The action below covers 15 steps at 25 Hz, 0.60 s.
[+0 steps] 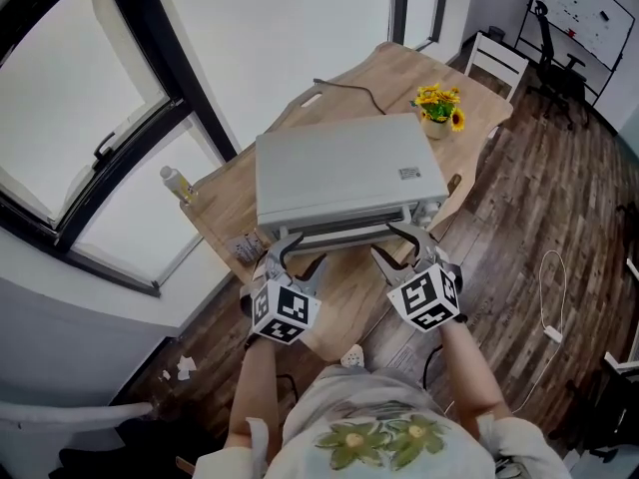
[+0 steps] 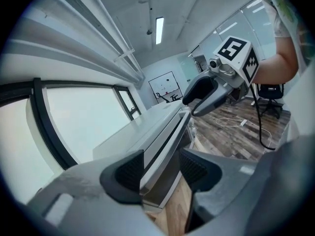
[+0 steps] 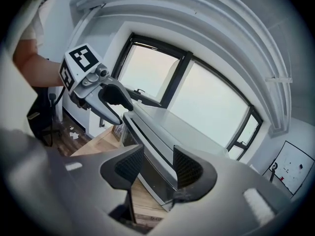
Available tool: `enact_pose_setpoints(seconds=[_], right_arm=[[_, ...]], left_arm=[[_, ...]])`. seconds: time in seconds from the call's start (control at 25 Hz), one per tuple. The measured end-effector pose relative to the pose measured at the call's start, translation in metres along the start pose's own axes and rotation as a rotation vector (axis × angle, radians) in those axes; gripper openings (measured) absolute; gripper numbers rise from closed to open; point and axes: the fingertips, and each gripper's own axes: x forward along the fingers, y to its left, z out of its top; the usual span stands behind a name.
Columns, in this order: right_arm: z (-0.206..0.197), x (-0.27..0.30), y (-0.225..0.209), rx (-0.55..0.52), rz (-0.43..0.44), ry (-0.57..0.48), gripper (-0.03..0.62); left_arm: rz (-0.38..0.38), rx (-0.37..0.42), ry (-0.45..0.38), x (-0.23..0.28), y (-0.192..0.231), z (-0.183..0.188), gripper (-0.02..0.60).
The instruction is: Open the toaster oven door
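Toaster oven door handle (image 1: 344, 232) sits between the parted jaws of the left hand-held gripper (image 1: 305, 249) and right hand-held gripper (image 1: 385, 240).

Nothing legible anywhere; the small label (image 1: 409, 174) on top of the toaster oven (image 1: 344, 173) is too tiny to read.

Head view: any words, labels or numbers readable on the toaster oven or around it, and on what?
Label on the toaster oven top: print too small to read.
Whiteboard: writing too small to read.
Bottle on the table: label blurred.
Marker cubes: square patterns only, no words.
Nothing can be quoted.
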Motion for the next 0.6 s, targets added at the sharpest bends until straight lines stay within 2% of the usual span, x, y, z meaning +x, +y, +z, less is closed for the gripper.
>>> enact_pose_setpoints(seconds=[0.2,0.48,0.6], right_arm=[[-0.013,0.018,0.0,0.007,0.017,0.033,0.187],[-0.031,0.033,-0.003,-0.087,0.025,0.107,0.187],[-0.037,0.038,-0.002,-0.113,0.026,0.132,0.187]], left_arm=[[-0.025,0.002,0.008,0.012,0.002,-0.007,0.234],[-0.051,0.075,0.076,0.03,-0.001,-0.02,0.233],[-0.028,0.088,0.086,0.033,0.001,-0.022,0.221]])
